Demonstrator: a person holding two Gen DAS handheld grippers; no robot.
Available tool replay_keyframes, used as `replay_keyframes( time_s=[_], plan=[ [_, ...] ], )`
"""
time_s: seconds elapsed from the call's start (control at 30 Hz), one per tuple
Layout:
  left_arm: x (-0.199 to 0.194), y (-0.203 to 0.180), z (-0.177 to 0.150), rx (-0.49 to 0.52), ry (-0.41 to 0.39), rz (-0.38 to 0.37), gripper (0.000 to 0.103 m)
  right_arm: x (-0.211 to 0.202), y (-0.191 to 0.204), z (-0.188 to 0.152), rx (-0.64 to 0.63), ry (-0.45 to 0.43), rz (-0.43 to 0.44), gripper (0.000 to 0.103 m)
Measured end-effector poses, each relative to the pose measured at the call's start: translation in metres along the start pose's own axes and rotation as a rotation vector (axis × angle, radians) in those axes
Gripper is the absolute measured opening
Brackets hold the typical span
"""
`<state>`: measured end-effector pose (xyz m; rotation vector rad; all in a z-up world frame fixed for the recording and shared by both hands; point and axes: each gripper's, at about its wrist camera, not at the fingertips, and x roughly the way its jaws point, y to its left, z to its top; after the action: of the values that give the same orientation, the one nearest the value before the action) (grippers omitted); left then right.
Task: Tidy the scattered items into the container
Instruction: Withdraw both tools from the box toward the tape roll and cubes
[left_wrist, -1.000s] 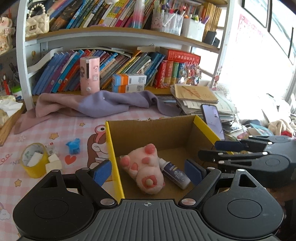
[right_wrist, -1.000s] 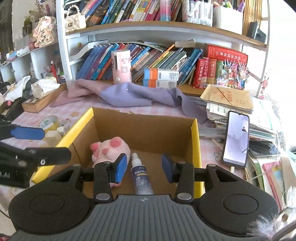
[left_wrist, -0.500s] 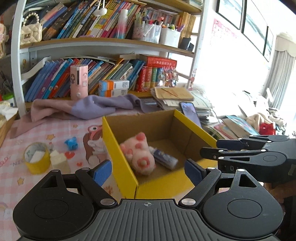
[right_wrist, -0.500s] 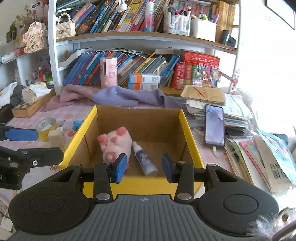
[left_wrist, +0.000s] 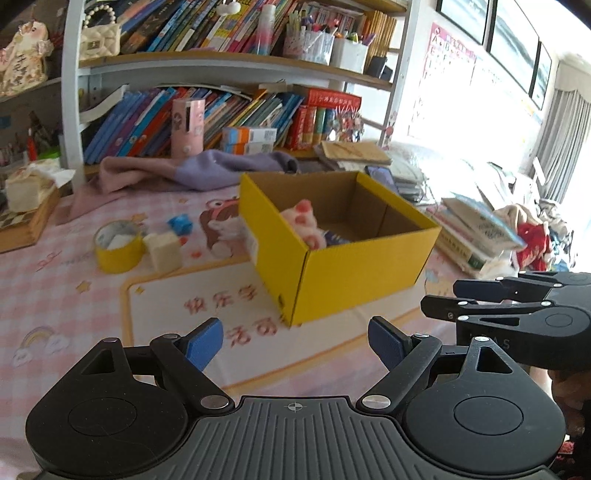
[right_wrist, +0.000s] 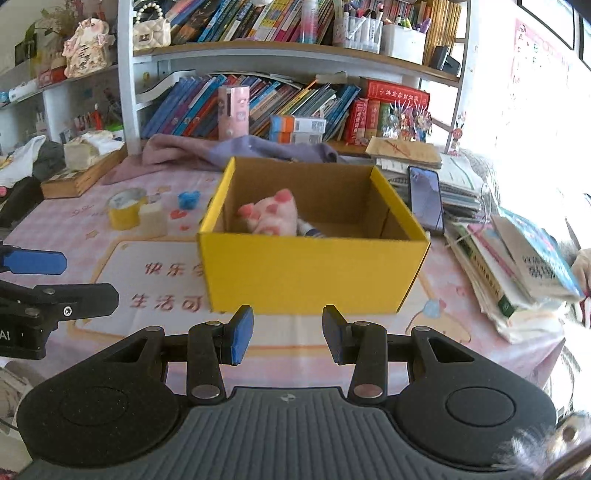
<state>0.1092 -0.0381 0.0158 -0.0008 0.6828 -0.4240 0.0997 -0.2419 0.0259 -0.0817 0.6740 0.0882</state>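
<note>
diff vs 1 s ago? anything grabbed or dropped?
Both grippers backed away from the yellow box: a second ago they looked down into it, now its whole front wall shows. Nothing grabbed or released; left gripper wide open, right gripper narrower, both empty. Plush toy and bottle unchanged inside; tape roll still outside.

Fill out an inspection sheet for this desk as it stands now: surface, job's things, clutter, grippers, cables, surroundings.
Surface: pink checked tablecloth with a printed mat.
Job's things: yellow cardboard box holds a pink plush paw and a small white bottle; yellow tape roll, cream foam block and small blue toy lie outside, left of it.
Clutter: purple cloth, black phone, stacked books.
Grippers: left gripper wide open, empty; right gripper narrowly open, empty.
Cables: nothing seen.
Surroundings: white bookshelf full of books.
</note>
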Motion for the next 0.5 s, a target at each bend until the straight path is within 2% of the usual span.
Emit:
replay_keyframes(
  time_s=[0.2,0.5],
  plan=[
    [-0.018,0.006,-0.018,-0.005,0.030,0.021,0.088,-0.007,0.025,-0.011,-0.029,0.028,0.065,0.039],
    [-0.039,0.019,-0.034,-0.030,0.044,0.090,0.088,-0.010,0.059,-0.011,-0.108,0.022,0.162,0.039]
  ],
)
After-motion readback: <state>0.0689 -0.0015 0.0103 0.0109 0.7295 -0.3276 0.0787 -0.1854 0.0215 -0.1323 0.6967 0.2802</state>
